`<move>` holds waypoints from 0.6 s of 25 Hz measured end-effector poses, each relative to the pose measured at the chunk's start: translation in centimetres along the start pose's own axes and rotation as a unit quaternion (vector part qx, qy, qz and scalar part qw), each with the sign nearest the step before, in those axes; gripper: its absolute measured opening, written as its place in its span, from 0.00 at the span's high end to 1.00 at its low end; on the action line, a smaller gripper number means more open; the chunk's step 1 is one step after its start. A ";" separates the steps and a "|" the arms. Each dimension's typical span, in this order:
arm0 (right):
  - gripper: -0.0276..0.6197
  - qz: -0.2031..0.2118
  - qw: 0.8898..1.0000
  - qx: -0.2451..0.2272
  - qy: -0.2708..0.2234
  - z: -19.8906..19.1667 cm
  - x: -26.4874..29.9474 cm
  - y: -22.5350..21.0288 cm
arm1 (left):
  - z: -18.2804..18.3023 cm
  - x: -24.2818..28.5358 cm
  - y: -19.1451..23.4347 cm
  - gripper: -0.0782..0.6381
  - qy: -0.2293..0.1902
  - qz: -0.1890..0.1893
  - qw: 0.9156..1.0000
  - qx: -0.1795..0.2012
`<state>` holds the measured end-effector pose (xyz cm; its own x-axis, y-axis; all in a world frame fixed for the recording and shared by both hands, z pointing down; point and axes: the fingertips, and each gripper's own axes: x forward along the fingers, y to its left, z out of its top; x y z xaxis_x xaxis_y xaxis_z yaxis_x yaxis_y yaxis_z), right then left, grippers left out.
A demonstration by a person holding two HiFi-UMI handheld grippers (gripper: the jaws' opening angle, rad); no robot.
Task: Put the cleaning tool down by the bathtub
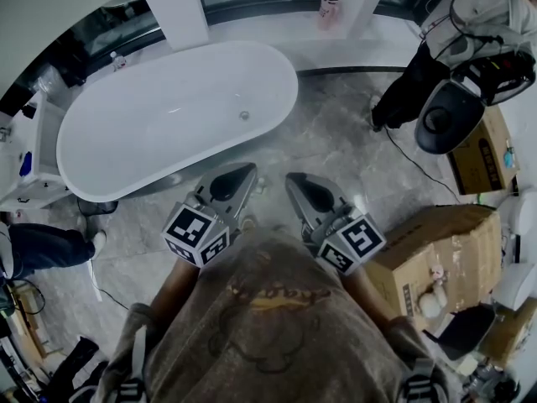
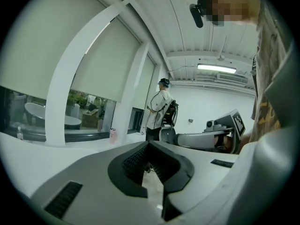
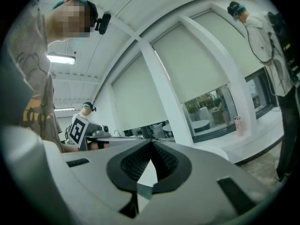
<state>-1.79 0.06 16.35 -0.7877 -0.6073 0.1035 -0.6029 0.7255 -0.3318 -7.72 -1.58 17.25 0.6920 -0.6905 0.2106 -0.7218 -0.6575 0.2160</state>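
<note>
The white oval bathtub [image 1: 168, 116] stands on the grey marble floor ahead and to the left. Both grippers are held up close to my chest, side by side, pointing toward the tub. My left gripper [image 1: 247, 173] [image 2: 149, 143] is shut with its pads meeting at the tips and nothing between them. Beside it, my right gripper [image 1: 292, 179] [image 3: 151, 142] is likewise shut and empty. No cleaning tool shows in either gripper, and I cannot make one out on the floor.
A person [image 1: 436, 57] with a backpack device stands at the upper right. Cardboard boxes [image 1: 440, 246] sit on the right. Another person's leg [image 1: 42, 246] is at the left edge. A pink bottle [image 1: 329, 7] stands on the window ledge behind the tub.
</note>
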 end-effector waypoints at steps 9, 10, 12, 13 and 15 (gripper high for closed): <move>0.96 0.003 1.000 0.002 0.009 -0.4 0.7 -1.0 | -0.7 1.2 0.9 0.89 0.018 0.006 1.000 0.002; 0.96 0.002 1.000 0.003 0.009 -0.5 0.7 -1.2 | -0.9 1.4 0.8 0.89 0.022 0.004 1.000 -0.002; 0.96 0.000 1.000 0.005 0.011 -0.6 0.5 -1.6 | -1.2 1.9 0.5 0.89 0.026 -0.002 1.000 -0.011; 0.96 0.000 1.000 0.006 0.013 -0.6 0.4 -1.8 | -1.3 2.0 0.4 0.89 0.027 -0.004 1.000 -0.012; 0.96 -0.001 1.000 0.008 0.017 -0.8 0.4 -2.1 | -1.5 2.4 0.3 0.89 0.032 -0.005 0.999 -0.009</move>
<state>-0.95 -1.44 17.87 -0.7911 -0.5964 0.1361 -0.6020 0.7196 -0.3460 -6.30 -2.99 19.25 0.6988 -0.6629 0.2688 -0.7150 -0.6584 0.2353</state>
